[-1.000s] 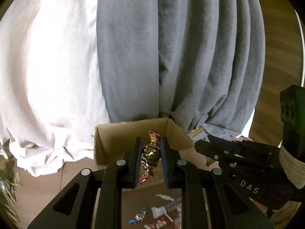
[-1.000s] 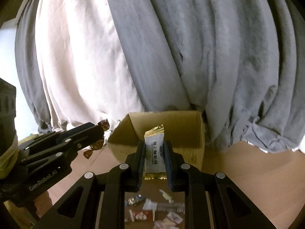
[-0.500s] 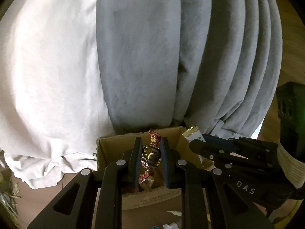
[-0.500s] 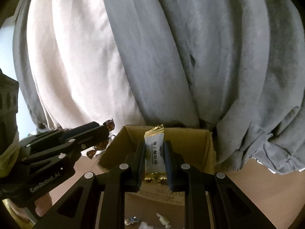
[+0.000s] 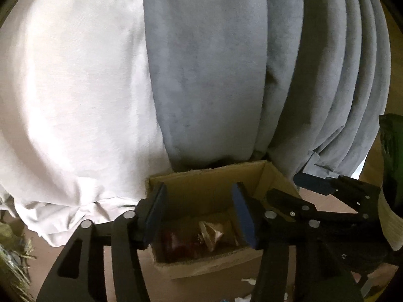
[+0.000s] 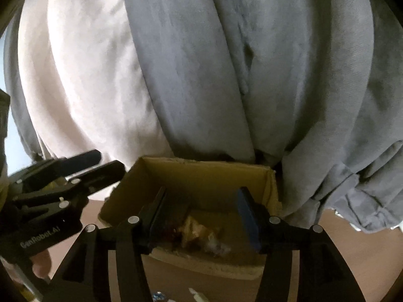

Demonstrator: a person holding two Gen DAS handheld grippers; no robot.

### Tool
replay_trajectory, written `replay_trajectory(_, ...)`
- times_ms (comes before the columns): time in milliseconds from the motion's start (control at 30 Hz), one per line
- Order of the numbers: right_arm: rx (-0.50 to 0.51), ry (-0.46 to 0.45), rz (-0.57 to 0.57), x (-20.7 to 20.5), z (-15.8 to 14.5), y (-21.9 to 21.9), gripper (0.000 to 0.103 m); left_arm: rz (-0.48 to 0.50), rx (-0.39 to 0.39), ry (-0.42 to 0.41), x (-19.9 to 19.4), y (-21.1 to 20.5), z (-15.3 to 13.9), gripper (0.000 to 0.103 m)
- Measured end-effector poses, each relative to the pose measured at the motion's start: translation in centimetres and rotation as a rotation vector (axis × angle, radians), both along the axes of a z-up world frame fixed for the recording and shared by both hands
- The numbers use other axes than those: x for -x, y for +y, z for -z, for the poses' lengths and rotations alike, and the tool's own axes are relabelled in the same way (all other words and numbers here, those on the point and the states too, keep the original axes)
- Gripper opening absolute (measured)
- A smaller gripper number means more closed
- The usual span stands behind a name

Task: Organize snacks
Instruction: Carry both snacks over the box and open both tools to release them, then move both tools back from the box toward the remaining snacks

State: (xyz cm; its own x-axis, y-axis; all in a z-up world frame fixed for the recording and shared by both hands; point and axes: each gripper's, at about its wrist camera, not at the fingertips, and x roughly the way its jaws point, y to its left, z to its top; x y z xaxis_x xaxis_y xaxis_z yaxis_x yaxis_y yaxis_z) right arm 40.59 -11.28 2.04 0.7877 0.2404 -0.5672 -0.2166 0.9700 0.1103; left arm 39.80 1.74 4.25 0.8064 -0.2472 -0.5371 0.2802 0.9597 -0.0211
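An open cardboard box (image 5: 201, 186) stands on the brown table against the curtains. It also shows in the right wrist view (image 6: 201, 173). My left gripper (image 5: 199, 216) is open and empty above the box. Wrapped candies (image 5: 209, 231) lie on the box floor below it. My right gripper (image 6: 204, 219) is open and empty above the same box, over several wrapped snacks (image 6: 199, 234). The right gripper (image 5: 317, 188) shows at the right of the left wrist view. The left gripper (image 6: 93, 166) shows at the left of the right wrist view.
Grey curtains (image 5: 226, 75) and white curtains (image 5: 75, 88) hang right behind the box. A few loose snack wrappers (image 6: 158, 295) lie on the table in front of the box. Greenish stuff (image 5: 12, 264) sits at the far left edge.
Both grippers opened above the box. The red-gold candy left the left gripper and the white-gold packet left the right gripper; both now lie in the box.
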Motion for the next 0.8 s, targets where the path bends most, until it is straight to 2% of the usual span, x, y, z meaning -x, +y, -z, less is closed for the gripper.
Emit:
replay_trajectory(300, -0.005, -0.026, 0.005, 4.9, 0.1, -0.5, 0.056, -0.024, -0.059, -0.023, 5.5, 0.5, 0.7, 0.057)
replay_trajectory(800, -0.022, 0.055, 0.051, 12.7, 3.8, -1.5, 0.056, 0.002, -0.141, -0.001, 13.0, 0.0, 4.3, 0.057)
